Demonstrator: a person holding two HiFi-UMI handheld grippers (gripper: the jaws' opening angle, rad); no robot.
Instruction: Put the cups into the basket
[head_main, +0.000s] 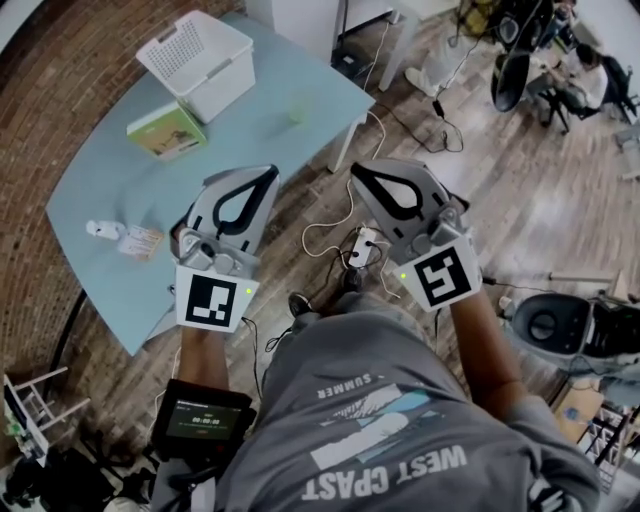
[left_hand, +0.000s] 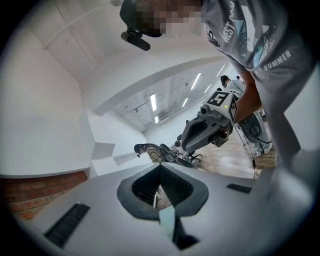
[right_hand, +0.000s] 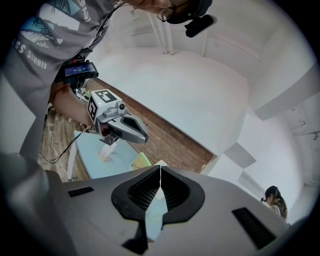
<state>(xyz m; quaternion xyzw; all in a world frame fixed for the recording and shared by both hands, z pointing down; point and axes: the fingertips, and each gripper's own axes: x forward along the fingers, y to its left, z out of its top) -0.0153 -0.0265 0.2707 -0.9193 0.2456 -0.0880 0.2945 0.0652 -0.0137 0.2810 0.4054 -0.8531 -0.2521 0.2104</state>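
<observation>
At the centre of the head view, a person in a grey printed T-shirt (head_main: 400, 420) holds up both grey tongs side by side above a wood-plank floor (head_main: 520, 200). The left tongs (head_main: 270, 172) have their jaws pressed together with nothing between them. The right tongs (head_main: 356, 170) are just as tightly closed and just as empty. Each pair carries its cube with a black-and-white square marker.

The light blue counter (head_main: 250, 135) fills the upper left of the frame. A small pale green cup (head_main: 298, 113) stands upright on it near its right edge, apart from both tongs. The white perforated plastic basket (head_main: 195, 60) sits left of and above the cup in the frame, at the counter's top end. A green and white box (head_main: 166, 130) lies just below the basket. A small white object (head_main: 103, 229), too small to identify, rests near the counter's lower left edge. A white power strip (head_main: 362, 243) with trailing cables lies on the floor between the two tongs.
</observation>
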